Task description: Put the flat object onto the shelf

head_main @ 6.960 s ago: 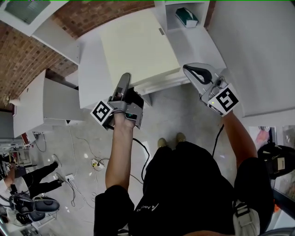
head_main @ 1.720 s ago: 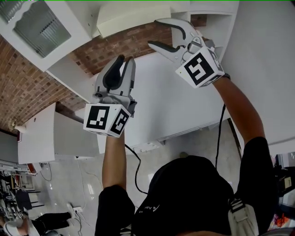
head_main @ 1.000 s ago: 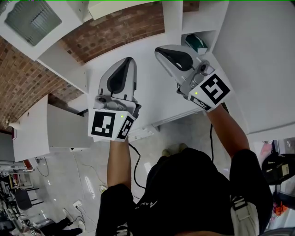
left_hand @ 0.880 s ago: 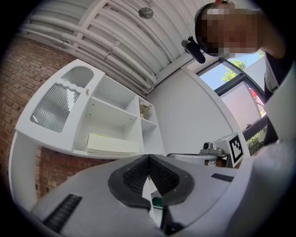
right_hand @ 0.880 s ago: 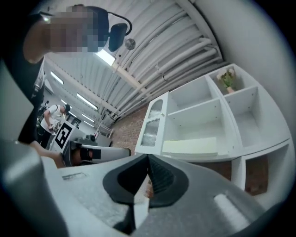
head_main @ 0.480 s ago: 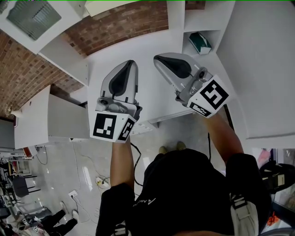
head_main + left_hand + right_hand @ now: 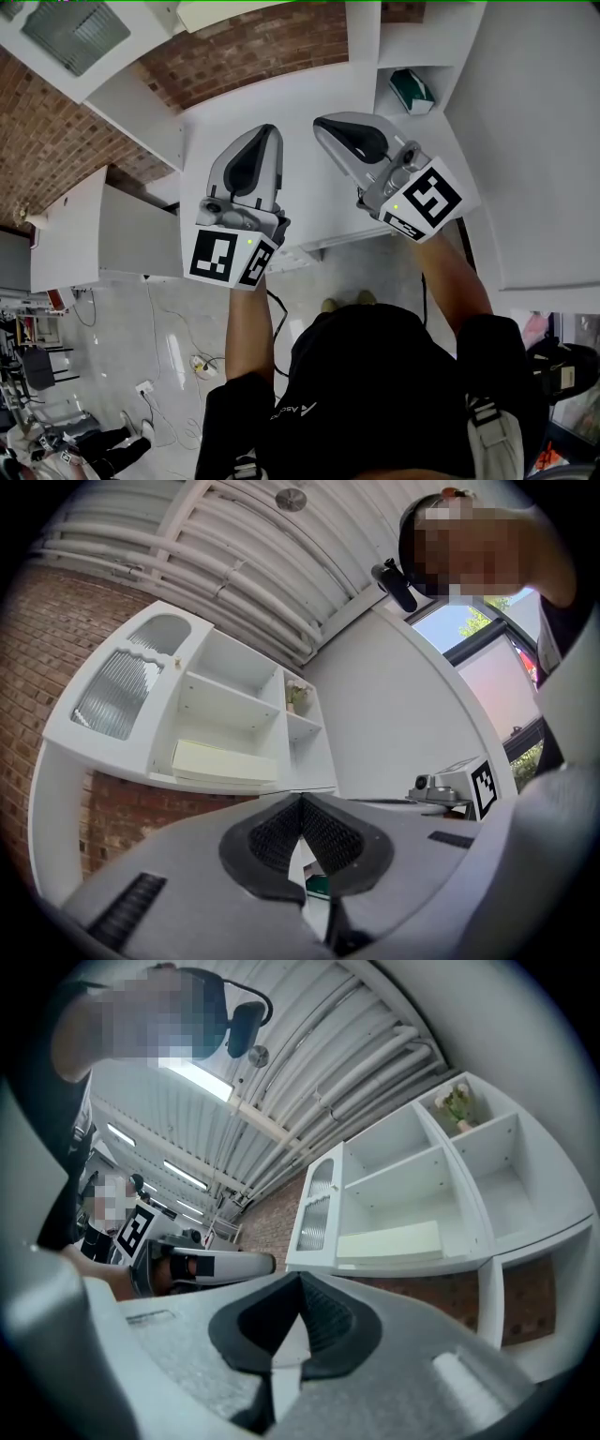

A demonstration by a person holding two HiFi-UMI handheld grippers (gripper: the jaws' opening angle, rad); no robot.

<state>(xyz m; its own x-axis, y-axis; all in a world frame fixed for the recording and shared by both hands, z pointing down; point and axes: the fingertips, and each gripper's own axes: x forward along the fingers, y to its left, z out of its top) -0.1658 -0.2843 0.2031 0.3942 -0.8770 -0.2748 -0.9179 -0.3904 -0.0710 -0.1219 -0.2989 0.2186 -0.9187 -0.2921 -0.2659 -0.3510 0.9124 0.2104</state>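
Both claws are closed right up, and neither has hold of anything. In the left gripper view, the left claw point(image 7: 302, 801) sits at the lower centre of the frame. Its meshed pads point(image 7: 277, 836) meet at the tip, with only a thin wedge of background showing below. The right claw point(image 7: 300, 1279) looks the same in its own view, shut and empty.

From the head view we see the two claws side by side near the centre of the frame, close but not touching. Their tips point toward the top edge, over the white worktop point(image 7: 281, 94). Each marker cube faces us, and the person's forearms run down to the bottom of the frame.

Beyond the claws, the flat object point(image 7: 230, 761) is a pale cream slab. It lies flat on the shelf point(image 7: 234, 782), the lowest board of a white wall cabinet, left of centre in the left gripper view. It fills most of the wide middle compartment. A ribbed glass door point(image 7: 117, 694) closes the compartment to its left. A small plant point(image 7: 298, 694) stands in a narrow upper compartment to its right.

Under the cabinet runs a brick wall point(image 7: 66, 131). At the upper right of the head view, a green object point(image 7: 411, 91) lies in an open white compartment beside the worktop.
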